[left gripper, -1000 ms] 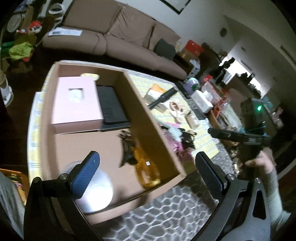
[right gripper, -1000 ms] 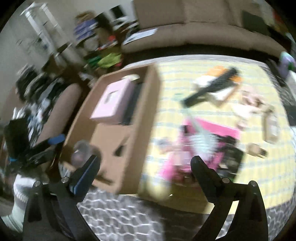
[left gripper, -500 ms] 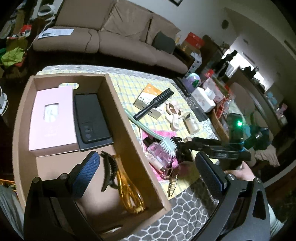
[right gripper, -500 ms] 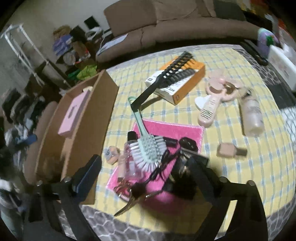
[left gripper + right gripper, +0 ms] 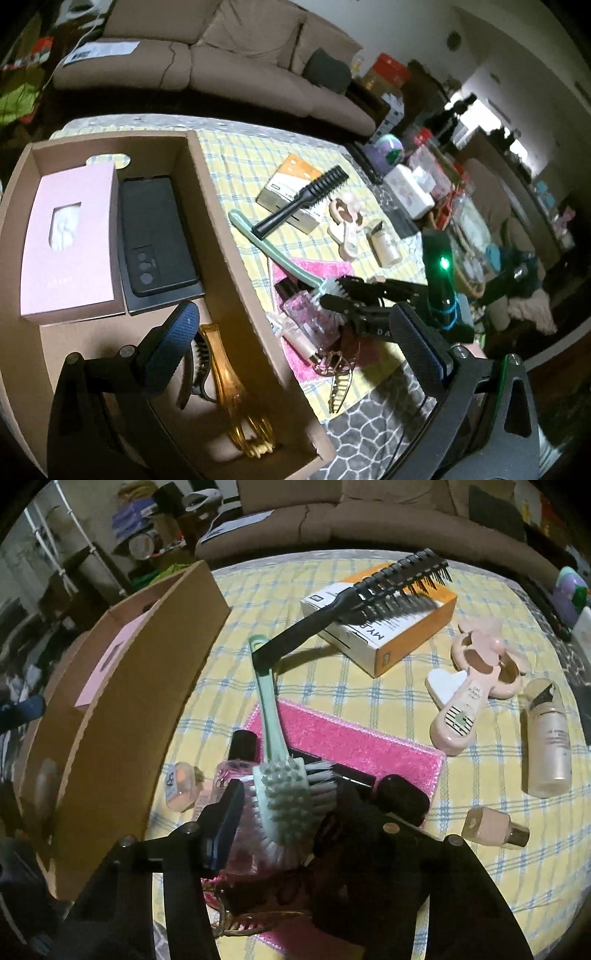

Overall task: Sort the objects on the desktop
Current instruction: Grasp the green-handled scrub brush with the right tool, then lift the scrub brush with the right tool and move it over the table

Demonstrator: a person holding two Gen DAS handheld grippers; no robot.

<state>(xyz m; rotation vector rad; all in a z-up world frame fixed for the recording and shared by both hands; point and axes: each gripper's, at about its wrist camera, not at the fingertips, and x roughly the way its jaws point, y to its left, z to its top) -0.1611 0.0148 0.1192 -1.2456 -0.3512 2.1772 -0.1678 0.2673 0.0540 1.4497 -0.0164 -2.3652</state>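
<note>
My right gripper [image 5: 280, 812] has just been closing around the green brush [image 5: 284, 797] head; whether the pads press it yet I cannot tell. Its handle runs away toward the tablecloth's [image 5: 332, 686] far edge, beside the cardboard box [image 5: 122, 709]. My left gripper [image 5: 291, 339] hangs spread, farther off.

A long brown fabric sofa [image 5: 229, 70] runs across the top of the frame, a dark grey cushion [image 5: 327, 70] at its right end. Behind it stands a pale wall [image 5: 413, 22]. At far right a bright window [image 5: 517, 147] glares. The surface wears a yellow checked cloth [image 5: 369, 686] over grey honeycomb-patterned covering [image 5: 365, 435].
</note>
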